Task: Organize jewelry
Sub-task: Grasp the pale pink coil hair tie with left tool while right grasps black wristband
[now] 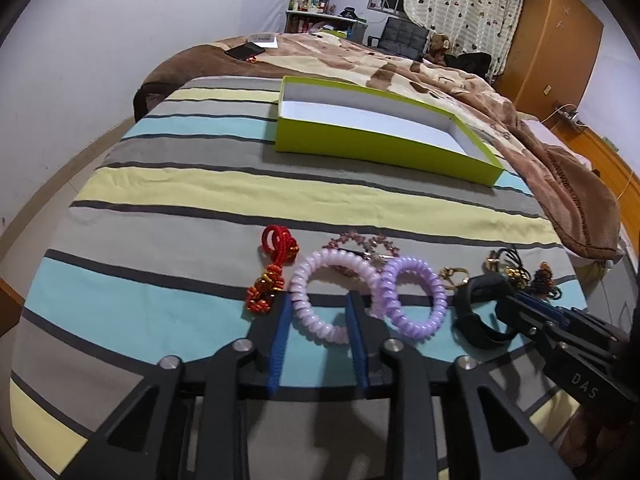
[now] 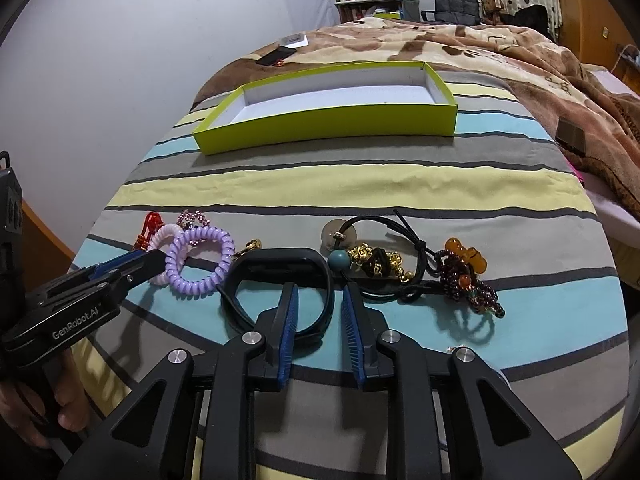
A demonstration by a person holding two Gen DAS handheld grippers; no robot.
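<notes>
Jewelry lies in a row on the striped bed sheet. My left gripper (image 1: 318,300) is open, its fingers on either side of the near rim of a pale pink coil bracelet (image 1: 304,280). A purple coil bracelet (image 1: 412,300) lies to its right, a red knot charm (image 1: 272,268) to its left. My right gripper (image 2: 318,292) is open around the near side of a black wristband (image 2: 280,264). Beyond it lie a black cord with a teal bead (image 2: 339,261), gold beads (image 2: 368,256) and a dark bead bracelet with amber beads (image 2: 468,276). The empty green box (image 2: 320,120) stands further back.
A brown patterned blanket (image 1: 460,88) covers the bed behind and to the right of the box. A phone (image 1: 245,51) and a white card lie at the far end. A dark square object (image 2: 571,136) sits on the blanket at right.
</notes>
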